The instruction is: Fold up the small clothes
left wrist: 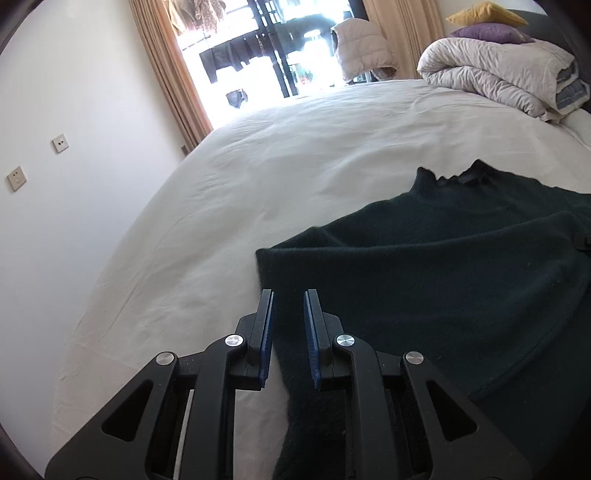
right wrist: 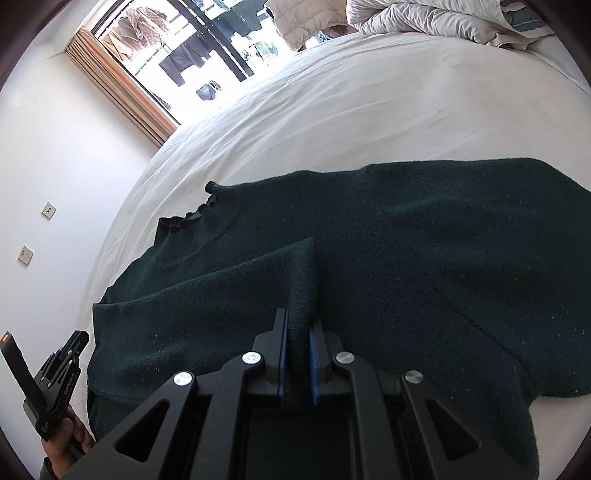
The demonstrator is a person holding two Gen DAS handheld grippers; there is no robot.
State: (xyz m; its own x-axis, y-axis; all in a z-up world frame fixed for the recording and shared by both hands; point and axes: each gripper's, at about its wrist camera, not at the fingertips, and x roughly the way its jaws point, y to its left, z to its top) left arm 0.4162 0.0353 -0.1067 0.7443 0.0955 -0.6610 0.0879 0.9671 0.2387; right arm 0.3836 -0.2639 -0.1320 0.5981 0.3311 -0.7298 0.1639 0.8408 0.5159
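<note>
A dark green knitted sweater (left wrist: 443,277) lies spread on the white bed sheet (left wrist: 258,166), its frilled collar (left wrist: 458,177) pointing to the far side. My left gripper (left wrist: 290,293) is at the sweater's near left edge, and a strip of the knit runs between its blue pads, which are closed on it. In the right wrist view the sweater (right wrist: 406,240) fills the middle, and my right gripper (right wrist: 300,317) is shut on a raised fold of it. The left gripper (right wrist: 82,336) shows at the lower left, held by a hand (right wrist: 70,439).
A bundled grey duvet (left wrist: 495,74) with a yellow pillow (left wrist: 484,13) and a purple pillow (left wrist: 491,33) sits at the far right of the bed. A bright window (left wrist: 266,55) with curtains lies beyond, and a white wall with sockets (left wrist: 60,143) runs along the left.
</note>
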